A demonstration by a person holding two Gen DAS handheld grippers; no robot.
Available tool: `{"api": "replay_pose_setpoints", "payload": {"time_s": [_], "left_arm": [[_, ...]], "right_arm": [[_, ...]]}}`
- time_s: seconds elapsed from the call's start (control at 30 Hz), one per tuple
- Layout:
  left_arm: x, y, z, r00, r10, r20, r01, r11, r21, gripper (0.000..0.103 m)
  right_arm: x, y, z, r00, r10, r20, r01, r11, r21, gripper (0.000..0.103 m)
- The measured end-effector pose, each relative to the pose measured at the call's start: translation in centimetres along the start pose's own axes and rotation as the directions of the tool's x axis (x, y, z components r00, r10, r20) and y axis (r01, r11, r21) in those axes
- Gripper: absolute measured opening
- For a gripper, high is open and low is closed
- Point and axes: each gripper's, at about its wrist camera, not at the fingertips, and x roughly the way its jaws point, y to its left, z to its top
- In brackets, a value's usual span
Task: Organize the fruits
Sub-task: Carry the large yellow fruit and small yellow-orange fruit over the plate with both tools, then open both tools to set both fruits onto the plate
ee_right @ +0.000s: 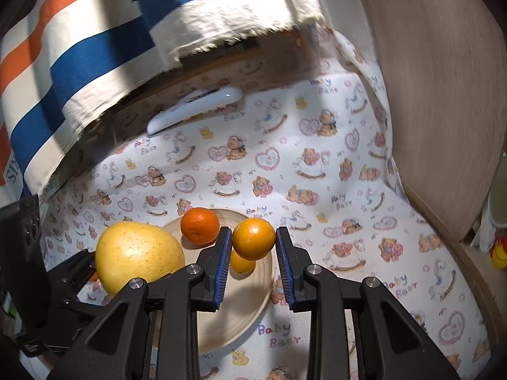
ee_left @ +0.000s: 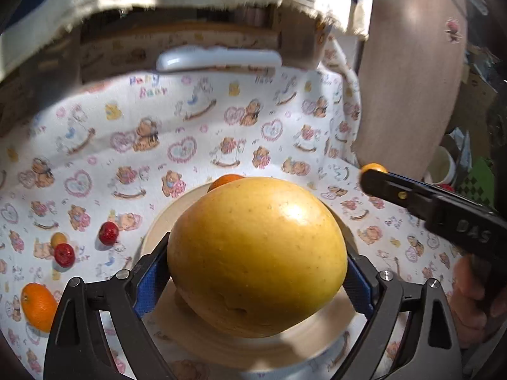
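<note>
— Fingers of the left gripper (ee_left: 256,272), left wrist view?
— Spread wide, clamping the big yellow pomelo-like fruit (ee_left: 256,256) above the pale round plate (ee_left: 317,332).
— Right wrist view?
— Right gripper (ee_right: 253,253) pinches a small orange citrus (ee_right: 253,238) over that plate's far side.

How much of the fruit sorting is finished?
Done: an orange and a small yellow fruit lie on the plate. In hand: the left gripper holds a pomelo, the right gripper another orange. Left: two red fruits and an orange on the cloth.
</note>
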Motion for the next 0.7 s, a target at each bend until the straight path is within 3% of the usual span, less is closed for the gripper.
{"api": "replay_pose_setpoints", "payload": {"time_s": [0.3, 0.7], "left_arm": [[2.3, -0.1, -0.4, 0.998, 0.024, -0.058, -0.024, 1.0, 0.003, 0.093], [2.6, 0.0, -0.4, 0.998, 0.011, -0.058, -0.011, 1.0, 0.006, 0.094]], "right_arm": [[2.4, -1.3, -0.9, 0.996, -0.023, -0.088, 0.029, 0.997, 0.067, 0.03], [2.7, -0.9, -1.1, 0.996, -0.022, -0.091, 0.026, 0.999, 0.042, 0.03]]}}
